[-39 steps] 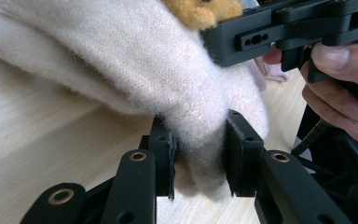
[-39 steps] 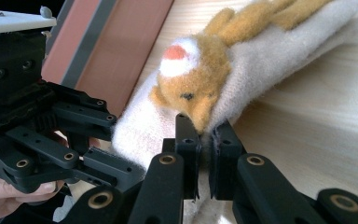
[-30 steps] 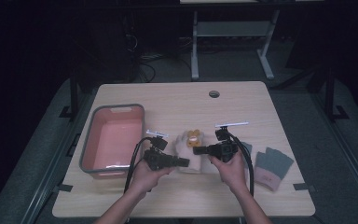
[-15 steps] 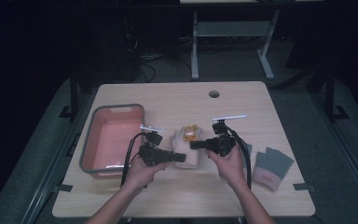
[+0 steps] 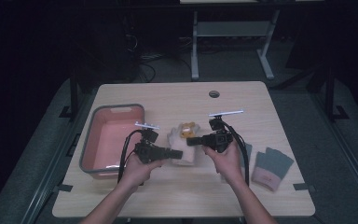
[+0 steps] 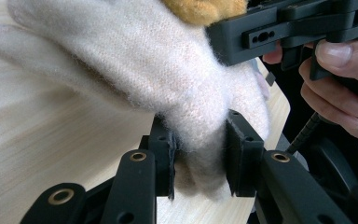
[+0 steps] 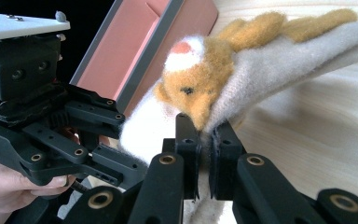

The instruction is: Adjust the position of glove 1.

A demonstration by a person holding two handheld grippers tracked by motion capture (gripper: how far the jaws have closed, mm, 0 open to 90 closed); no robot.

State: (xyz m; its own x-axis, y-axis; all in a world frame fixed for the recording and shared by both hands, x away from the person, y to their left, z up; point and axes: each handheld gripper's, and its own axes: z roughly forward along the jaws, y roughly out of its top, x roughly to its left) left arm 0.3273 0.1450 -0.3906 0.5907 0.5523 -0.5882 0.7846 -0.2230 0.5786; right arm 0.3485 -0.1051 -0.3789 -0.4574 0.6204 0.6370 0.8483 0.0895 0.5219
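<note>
Left gripper view: the left gripper is pinching the white glove between narrowed jaws. At its three o'clock on the table, the right gripper is clamping that glove's edge, beside the orange toy.

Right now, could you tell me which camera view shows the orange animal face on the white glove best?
The right gripper view: the orange face is close and sharp above the shut jaws. The left gripper view catches an orange scrap at its top edge; the high view shows a small orange patch.

Both grippers — left, right — meet at the cream glove beside the pink tub.
</note>
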